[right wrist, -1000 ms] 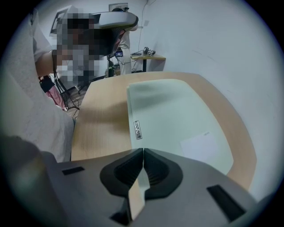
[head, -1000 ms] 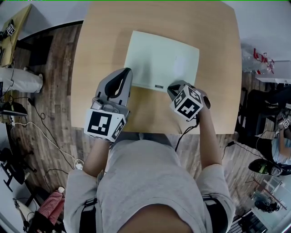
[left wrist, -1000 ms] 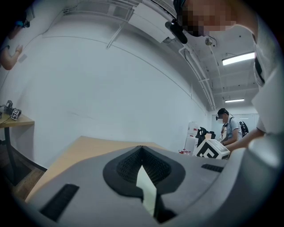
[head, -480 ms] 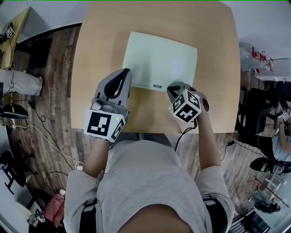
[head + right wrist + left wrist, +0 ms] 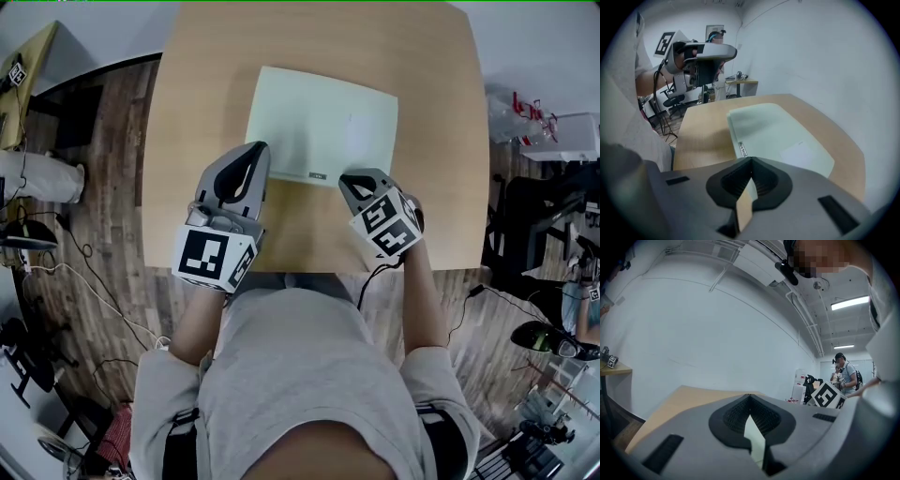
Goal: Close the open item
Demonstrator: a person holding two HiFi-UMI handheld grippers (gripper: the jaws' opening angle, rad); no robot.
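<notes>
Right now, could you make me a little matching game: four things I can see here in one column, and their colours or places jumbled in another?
Things:
1. flat item
2. table
3. left gripper
4. floor

Descriptions:
A. dark wood planks
B. grey, by the flat item's near left corner
C. pale green
D. light wood

Pairs: 1-C, 2-D, 3-B, 4-A
</notes>
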